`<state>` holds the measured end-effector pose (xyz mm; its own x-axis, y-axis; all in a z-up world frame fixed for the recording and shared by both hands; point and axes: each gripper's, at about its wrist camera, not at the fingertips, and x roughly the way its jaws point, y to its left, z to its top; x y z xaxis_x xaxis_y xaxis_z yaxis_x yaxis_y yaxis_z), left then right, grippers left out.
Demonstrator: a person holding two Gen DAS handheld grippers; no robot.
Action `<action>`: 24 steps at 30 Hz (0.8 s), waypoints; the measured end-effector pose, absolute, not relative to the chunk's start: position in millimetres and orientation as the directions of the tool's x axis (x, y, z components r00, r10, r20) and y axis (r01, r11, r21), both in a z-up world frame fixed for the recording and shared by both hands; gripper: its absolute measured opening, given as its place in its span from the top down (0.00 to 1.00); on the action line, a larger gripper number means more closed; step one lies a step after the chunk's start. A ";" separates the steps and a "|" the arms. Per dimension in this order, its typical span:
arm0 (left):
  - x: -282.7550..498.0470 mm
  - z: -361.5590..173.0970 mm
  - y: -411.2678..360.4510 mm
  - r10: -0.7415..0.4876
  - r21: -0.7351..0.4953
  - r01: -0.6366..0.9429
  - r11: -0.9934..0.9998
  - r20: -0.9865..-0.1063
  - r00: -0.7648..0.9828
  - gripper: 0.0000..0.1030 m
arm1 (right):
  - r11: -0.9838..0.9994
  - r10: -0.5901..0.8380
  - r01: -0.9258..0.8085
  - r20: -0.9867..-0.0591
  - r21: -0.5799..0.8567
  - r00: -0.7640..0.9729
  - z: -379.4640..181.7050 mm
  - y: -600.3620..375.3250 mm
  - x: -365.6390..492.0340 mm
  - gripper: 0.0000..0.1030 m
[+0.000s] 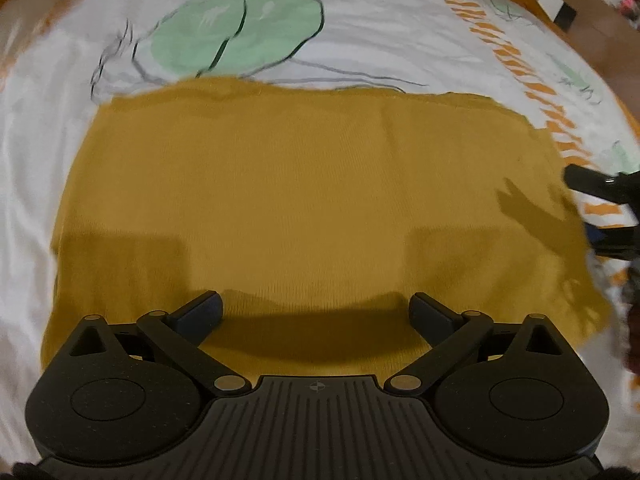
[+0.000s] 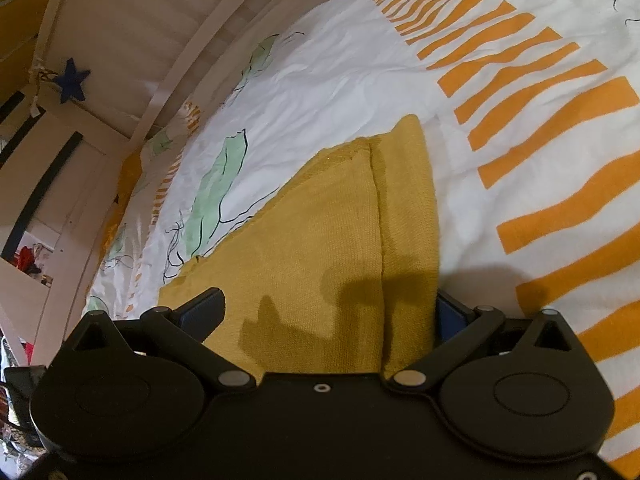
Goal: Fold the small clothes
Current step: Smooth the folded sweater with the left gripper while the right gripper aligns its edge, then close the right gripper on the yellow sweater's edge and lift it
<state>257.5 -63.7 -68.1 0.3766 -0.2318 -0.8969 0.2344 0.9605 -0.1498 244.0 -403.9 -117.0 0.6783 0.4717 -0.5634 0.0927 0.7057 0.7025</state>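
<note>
Your left claw [image 1: 316, 312] is spread wide, empty, over the near edge of the mustard-yellow knit garment [image 1: 300, 200] lying flat on the white printed bed cover [image 1: 380, 40]. Right claw [image 2: 332, 316] also spread, straddling the garment's right folded edge; get both layers before closing. Right finger partly hidden behind fabric.

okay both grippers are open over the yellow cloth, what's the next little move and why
Probably close the right gripper on the mustard-yellow knitted garment: its edge, already folded, lies between the open jaws. The left gripper hangs open above the garment's flat middle.
</note>
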 end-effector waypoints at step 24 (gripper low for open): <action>285.9 -42.4 26.6 -0.138 -0.090 0.107 0.990 -0.757 0.638 0.02 | 0.756 0.450 0.042 -0.565 0.654 0.692 -104.2 -395.1 236.4 0.76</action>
<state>285.9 26.6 -42.4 0.6383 -0.1376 -0.7574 0.1071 0.9902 -0.0896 236.4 -395.1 -104.2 0.6917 0.4499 -0.5650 0.0424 0.7556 0.6536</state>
